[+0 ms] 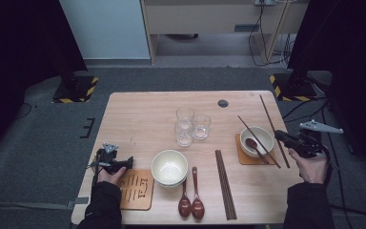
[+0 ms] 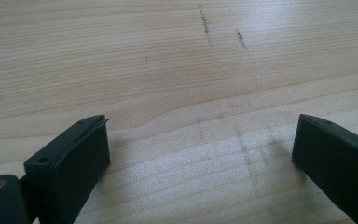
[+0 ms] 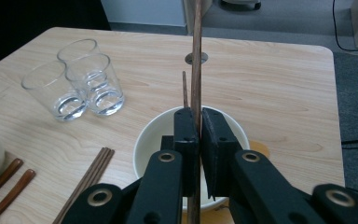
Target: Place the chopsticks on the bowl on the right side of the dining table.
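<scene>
In the right gripper view, my right gripper (image 3: pixel 199 112) is shut on a long dark wooden chopstick (image 3: pixel 196 56), which runs up between the jaws. The white bowl (image 3: pixel 145 140) lies just below and beyond the jaws. In the high view this gripper (image 1: pixel 279 135) is at the table's right edge, and the held chopstick (image 1: pixel 268 114) slants past the bowl (image 1: pixel 265 135) on its orange coaster (image 1: pixel 241 157). A brown spoon (image 1: pixel 254 144) and a second chopstick (image 1: pixel 248 126) rest in and across that bowl. My left gripper (image 1: pixel 128 162) sits low at the front left. Its jaws stand wide apart (image 2: pixel 200 140) over bare wood.
Three clear glasses (image 1: pixel 190 125) stand mid-table. Stacked cream bowls (image 1: pixel 169 167) sit at the front centre, with two brown spoons (image 1: pixel 191 200) beside them. Right of the spoons lies a bundle of chopsticks (image 1: pixel 225 183). A wooden coaster (image 1: pixel 136 191) lies by my left hand.
</scene>
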{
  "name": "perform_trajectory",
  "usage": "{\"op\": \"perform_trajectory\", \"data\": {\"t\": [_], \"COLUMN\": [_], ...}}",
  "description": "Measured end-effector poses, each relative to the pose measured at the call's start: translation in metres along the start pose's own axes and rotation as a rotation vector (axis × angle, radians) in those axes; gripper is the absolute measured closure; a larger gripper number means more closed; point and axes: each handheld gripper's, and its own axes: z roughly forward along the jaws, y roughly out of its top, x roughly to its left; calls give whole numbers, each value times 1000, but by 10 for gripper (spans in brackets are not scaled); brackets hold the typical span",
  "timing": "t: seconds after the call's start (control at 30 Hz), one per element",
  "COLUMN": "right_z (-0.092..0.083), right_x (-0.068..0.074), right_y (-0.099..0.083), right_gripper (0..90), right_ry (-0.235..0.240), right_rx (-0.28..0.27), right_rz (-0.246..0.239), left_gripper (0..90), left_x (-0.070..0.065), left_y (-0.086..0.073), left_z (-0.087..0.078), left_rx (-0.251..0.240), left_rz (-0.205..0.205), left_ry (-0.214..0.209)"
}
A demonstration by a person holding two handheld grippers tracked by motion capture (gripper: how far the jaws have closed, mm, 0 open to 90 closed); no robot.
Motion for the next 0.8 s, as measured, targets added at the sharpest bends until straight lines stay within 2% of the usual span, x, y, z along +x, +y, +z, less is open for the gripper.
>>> {"op": "perform_trajectory", "data": {"t": [0.27, 0.53, 0.8], "right_z": [12, 19, 33], "right_x": [-4, -13, -20], "right_y": [2, 3, -1], "right_gripper": [853, 853, 853], "right_ry": [-16, -24, -21], "right_rx": [22, 28, 65], "right_rz": [-27, -23, -34], "left_gripper": [29, 29, 30], "left_x": [0, 0, 0], "left_y": [0, 0, 0], "left_z": [0, 0, 0], "left_rx": [0, 0, 0], "left_rz": [0, 0, 0], "left_ry": [0, 0, 0]}}
